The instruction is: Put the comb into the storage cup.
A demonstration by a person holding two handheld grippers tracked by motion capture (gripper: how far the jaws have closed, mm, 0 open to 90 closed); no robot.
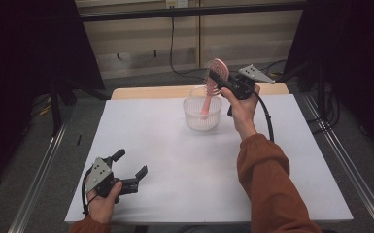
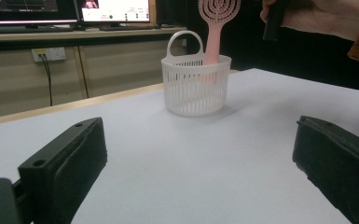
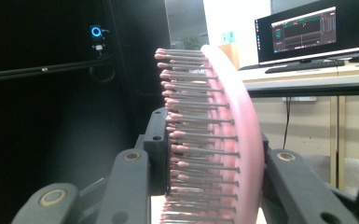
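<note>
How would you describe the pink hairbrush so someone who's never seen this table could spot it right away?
Start at the white table and find the white slatted basket near its far edge. The pink hairbrush stands upright with its handle down in that basket, and the right gripper is clamped on its round head. It is the one pink thing there, with rows of bristles on its head.

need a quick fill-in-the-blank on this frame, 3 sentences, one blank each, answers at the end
1. The right gripper is clamped on the head of a pink ____.
2. The handle end of that brush is inside a white ____.
3. The left gripper, resting on the table away from the basket, has its jaws ____.

Missing words: hairbrush; basket; open
</note>
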